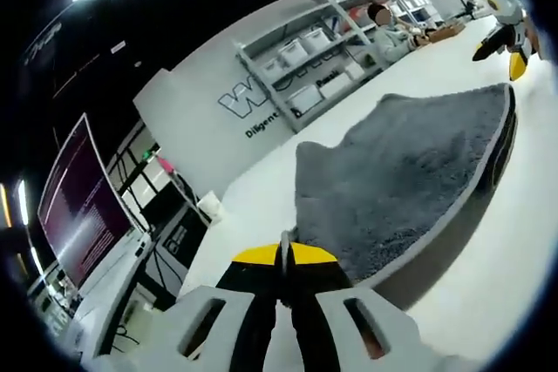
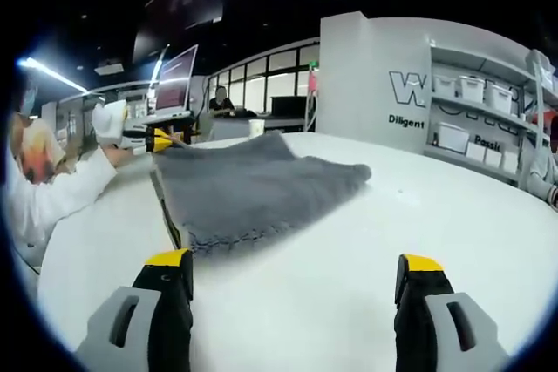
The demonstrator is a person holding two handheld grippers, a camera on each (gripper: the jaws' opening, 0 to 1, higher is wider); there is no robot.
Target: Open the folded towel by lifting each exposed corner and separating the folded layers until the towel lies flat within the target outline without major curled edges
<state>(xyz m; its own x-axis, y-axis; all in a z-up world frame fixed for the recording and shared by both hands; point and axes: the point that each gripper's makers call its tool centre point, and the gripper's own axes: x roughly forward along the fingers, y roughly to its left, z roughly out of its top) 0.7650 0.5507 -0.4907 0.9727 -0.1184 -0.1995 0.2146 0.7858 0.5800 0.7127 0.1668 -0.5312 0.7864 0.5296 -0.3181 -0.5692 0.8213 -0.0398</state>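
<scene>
A grey fluffy towel point(image 1: 401, 172) lies on the white table point(image 1: 506, 285), with its near edge raised and a dark band under it. At the bottom of the left gripper view, my left gripper point(image 1: 283, 254) is shut on the towel's near corner. My right gripper point(image 1: 514, 41) shows small at the towel's far end. In the right gripper view the towel point(image 2: 253, 185) spreads ahead. My right gripper point(image 2: 296, 263) is open over the bare table point(image 2: 392, 215), just short of the towel's edge. The left gripper point(image 2: 157, 139) sits at the far corner, held by a hand in a white sleeve point(image 2: 52, 189).
Grey shelves with white bins point(image 1: 323, 41) stand along a white wall with lettering point(image 2: 410, 89). A lit monitor point(image 1: 78, 198) stands beside the table. A person point(image 2: 220, 98) sits in the background. Bare tabletop lies to the right of the towel.
</scene>
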